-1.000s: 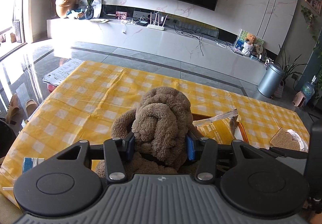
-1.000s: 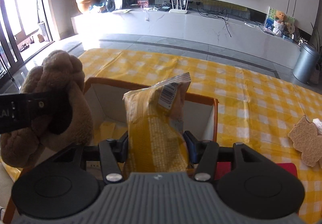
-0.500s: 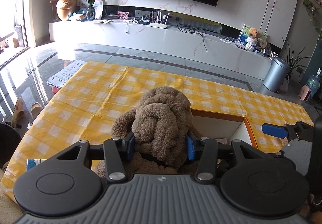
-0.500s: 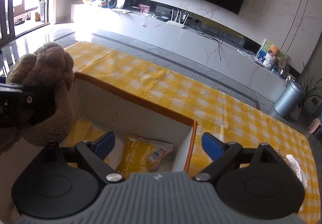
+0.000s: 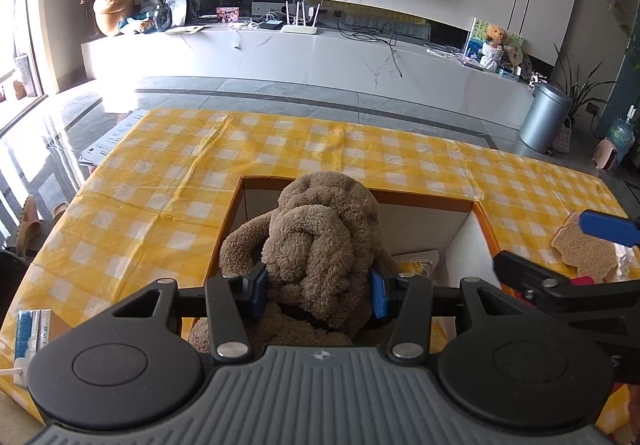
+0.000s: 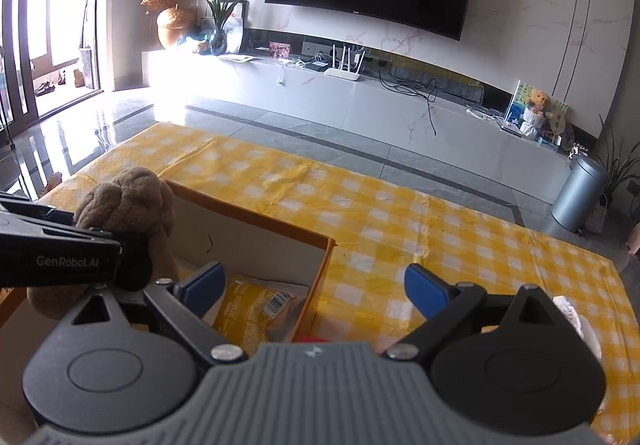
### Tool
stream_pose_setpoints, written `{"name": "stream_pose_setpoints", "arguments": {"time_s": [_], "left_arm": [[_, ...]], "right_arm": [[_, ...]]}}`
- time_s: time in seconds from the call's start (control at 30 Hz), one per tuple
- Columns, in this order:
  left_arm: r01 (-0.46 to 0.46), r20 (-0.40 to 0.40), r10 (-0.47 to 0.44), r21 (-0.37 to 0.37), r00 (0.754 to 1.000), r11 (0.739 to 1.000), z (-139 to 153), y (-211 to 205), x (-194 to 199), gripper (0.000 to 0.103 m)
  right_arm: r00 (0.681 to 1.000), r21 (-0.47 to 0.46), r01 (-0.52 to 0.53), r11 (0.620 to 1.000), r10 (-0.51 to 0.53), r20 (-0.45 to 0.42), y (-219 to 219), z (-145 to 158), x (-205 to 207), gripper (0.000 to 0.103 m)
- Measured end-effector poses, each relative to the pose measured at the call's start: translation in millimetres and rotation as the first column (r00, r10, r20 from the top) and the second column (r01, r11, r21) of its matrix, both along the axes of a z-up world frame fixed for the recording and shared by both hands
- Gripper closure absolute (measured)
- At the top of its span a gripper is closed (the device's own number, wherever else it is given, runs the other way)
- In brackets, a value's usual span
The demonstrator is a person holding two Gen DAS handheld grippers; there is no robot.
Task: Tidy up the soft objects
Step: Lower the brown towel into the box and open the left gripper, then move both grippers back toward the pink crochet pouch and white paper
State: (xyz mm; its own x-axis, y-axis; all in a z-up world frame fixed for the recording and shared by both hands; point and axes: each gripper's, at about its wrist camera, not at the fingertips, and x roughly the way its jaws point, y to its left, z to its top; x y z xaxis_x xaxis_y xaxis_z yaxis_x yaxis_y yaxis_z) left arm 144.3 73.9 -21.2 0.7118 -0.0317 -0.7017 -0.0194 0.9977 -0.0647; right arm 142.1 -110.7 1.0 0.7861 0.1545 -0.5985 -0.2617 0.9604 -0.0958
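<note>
A brown knotted plush toy (image 5: pixel 324 237) is clamped between the blue pads of my left gripper (image 5: pixel 318 287), which holds it over the left part of an open cardboard box (image 5: pixel 424 201) with an orange rim. The right wrist view has the same plush (image 6: pixel 128 201) at its left edge. A yellow snack bag (image 6: pixel 256 309) lies flat on the box floor. My right gripper (image 6: pixel 314 283) hovers above the box's right wall; its jaws are opening wide and nothing is between them.
The box stands on a yellow checked tablecloth (image 5: pixel 280 149). A flat brown toast-shaped cushion (image 5: pixel 584 249) and something white lie on the cloth to the right. A small blue-and-white carton (image 5: pixel 30 333) is near the front left corner. A red item (image 6: pixel 316 339) lies by the box.
My right gripper let go of the yellow bag, which now lies in the box, then opened wide and rose. My left gripper carried the plush to above the box.
</note>
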Motion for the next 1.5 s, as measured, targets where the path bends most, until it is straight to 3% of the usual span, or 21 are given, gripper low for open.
{"name": "stream_pose_setpoints", "arguments": {"time_s": [0.07,0.17,0.3,0.37,0.4,0.43,0.57,0.9,1.03,1.23,1.33,1.5], "left_arm": [[-0.015,-0.001,0.015,0.073,1.0,0.997,-7.1,-8.2,5.2,0.048],[-0.009,-0.037,0.012,0.073,0.999,0.997,-17.5,-15.4,14.4,0.048],[-0.035,-0.021,0.037,0.083,0.999,0.996,-22.3,-20.0,16.7,0.046],[-0.086,0.001,0.086,0.069,0.996,0.994,-22.3,-15.6,14.9,0.031],[-0.102,0.017,0.101,0.089,0.995,0.991,-21.8,-15.9,14.0,0.026],[-0.111,0.03,0.108,0.117,0.994,0.987,-22.2,-16.3,12.8,0.015],[-0.083,0.036,0.078,0.175,0.996,0.981,-20.8,-20.6,9.4,0.009],[-0.066,0.049,0.062,0.07,0.997,0.995,-6.4,-14.5,-2.1,0.009],[-0.037,0.115,0.025,0.111,0.993,0.993,3.3,-23.2,-11.0,0.009],[0.042,0.178,-0.047,0.032,0.983,0.999,24.0,-31.3,-25.0,0.009],[0.146,0.235,-0.153,0.05,0.96,0.988,29.3,-46.1,-37.6,0.009],[0.27,0.259,-0.282,0.081,0.924,0.96,31.8,-85.0,-55.3,0.009]], "right_arm": [[1.0,0.025,0.02,0.999,-0.02,0.005,-8.7,2.3,-0.1,0.008],[0.999,0.037,0.039,0.999,-0.039,-0.004,-15.3,2.3,1.3,0.008],[1.0,0.026,0.027,0.999,-0.027,-0.01,-15.7,-0.8,0.5,0.008],[1.0,0.021,0.025,0.999,-0.025,-0.01,-15.9,-1.7,-0.5,0.008],[1.0,0.02,0.026,0.999,-0.026,-0.009,-16.6,-3.1,-1.7,0.008],[1.0,0.019,0.027,0.999,-0.027,-0.01,-17.1,-3.7,-1.6,0.008],[1.0,-0.01,0.017,1.0,-0.017,-0.014,-12.3,-4.4,-2.4,0.008],[1.0,-0.036,0.011,0.999,-0.011,0.002,-19.6,5.3,-13.1,0.008],[1.0,-0.066,0.01,0.998,-0.009,0.016,-30.8,12.6,-20.4,0.008],[0.998,-0.047,0.058,0.997,-0.056,0.041,-71.3,23.3,-30.1,0.008],[0.991,-0.016,0.12,0.993,-0.119,0.055,-102.7,22.8,-39.3,0.006],[0.97,0.029,0.24,0.97,-0.241,0.036,-169.4,11.9,-55.9,0.006]]}}
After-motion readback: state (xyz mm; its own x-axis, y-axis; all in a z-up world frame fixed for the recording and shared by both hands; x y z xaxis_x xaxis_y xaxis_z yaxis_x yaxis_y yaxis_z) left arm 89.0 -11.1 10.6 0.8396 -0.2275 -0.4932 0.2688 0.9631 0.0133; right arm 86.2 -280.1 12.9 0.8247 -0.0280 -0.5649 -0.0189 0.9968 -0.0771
